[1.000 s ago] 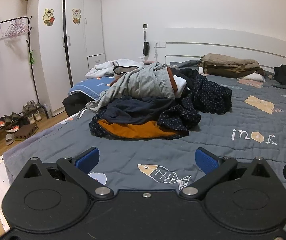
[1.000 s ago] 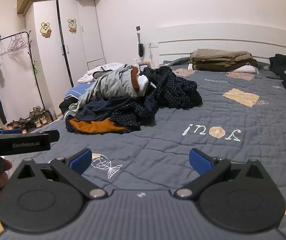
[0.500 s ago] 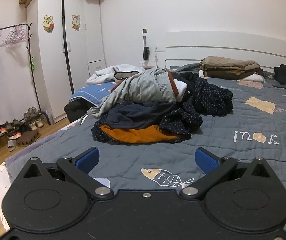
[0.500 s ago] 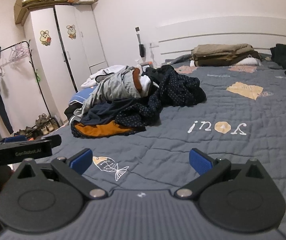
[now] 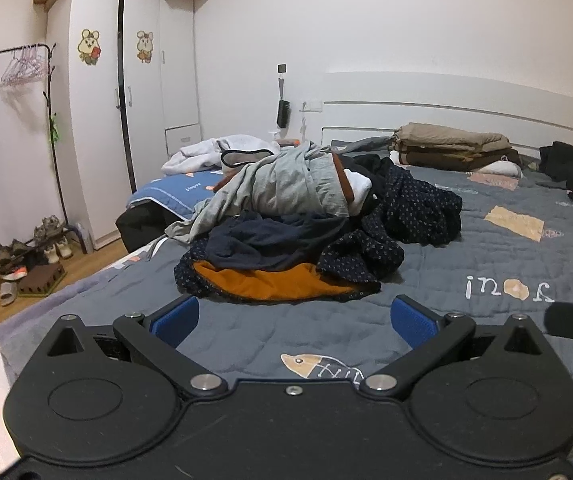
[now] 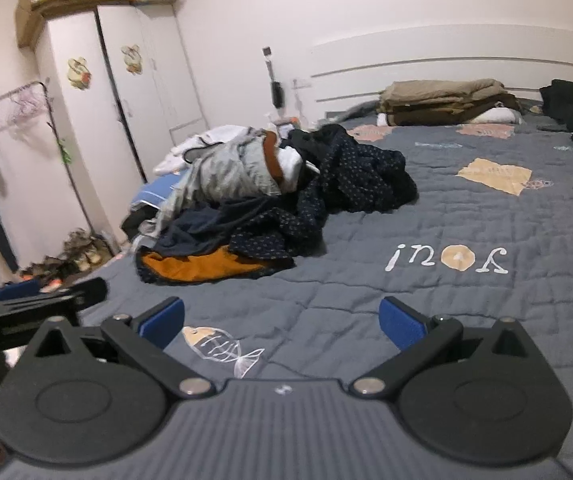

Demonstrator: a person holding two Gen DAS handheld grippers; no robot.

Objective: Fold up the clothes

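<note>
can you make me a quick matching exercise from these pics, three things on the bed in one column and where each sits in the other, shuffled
Things:
1. orange-lined garment
2. tan folded stack
3. fish print

Places:
A. by the headboard
B. on the quilt between the open right gripper fingers
C. front edge of the clothes pile

Pairs: 1-C, 2-A, 3-B

One bed carries one loose heap of clothes and one folded stack by the headboard. Two grippers show, left and right. One wardrobe bears two stickers.
</note>
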